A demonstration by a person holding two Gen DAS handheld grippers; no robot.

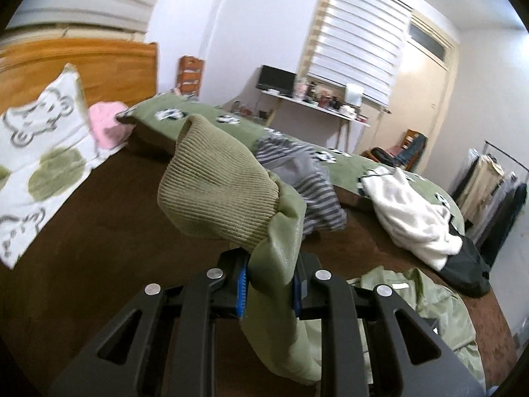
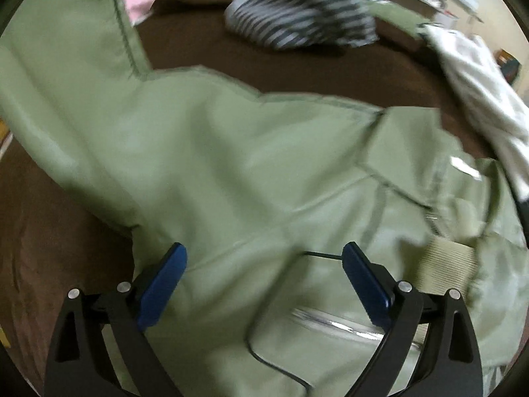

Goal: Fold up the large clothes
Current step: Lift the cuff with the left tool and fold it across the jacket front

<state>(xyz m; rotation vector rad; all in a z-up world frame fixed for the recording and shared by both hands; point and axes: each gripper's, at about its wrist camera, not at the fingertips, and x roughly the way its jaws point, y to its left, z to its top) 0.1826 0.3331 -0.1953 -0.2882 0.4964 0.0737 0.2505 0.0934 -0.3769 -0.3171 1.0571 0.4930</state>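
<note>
- The left tool (image 1: 269, 283) was closed on the sleeve of a green jacket (image 1: 281, 258), with the cloth squeezed between its two blue pads.
- The ribbed cuff (image 1: 215, 192) of that sleeve stuck up above the tool, lifted off the bed.
- The rest of the jacket (image 2: 231, 172) lay spread out on the brown bed (image 2: 49, 231), under the right tool.
- The right tool (image 2: 264, 284) was wide open, with nothing between its pads, and it hung just over the jacket's body.
- A thin black cord (image 2: 264, 357) lay across the jacket near the right tool.
- Another ribbed cuff (image 2: 443, 264) showed to the right of that tool.
- A striped grey shirt (image 1: 307, 178) sat bunched up on the bed behind the lifted sleeve.
- A white top (image 1: 413, 215) lay in a heap farther right, with a black piece of clothing (image 1: 466, 271) touching its lower end.
- A green blanket (image 1: 231, 122) with black and white pictures ran along the far side of the bed.
- A white pillow (image 1: 39, 152) with bear drawings leaned near the wooden headboard (image 1: 99, 66), and a pink thing (image 1: 107, 125) sat just beside it.
</note>
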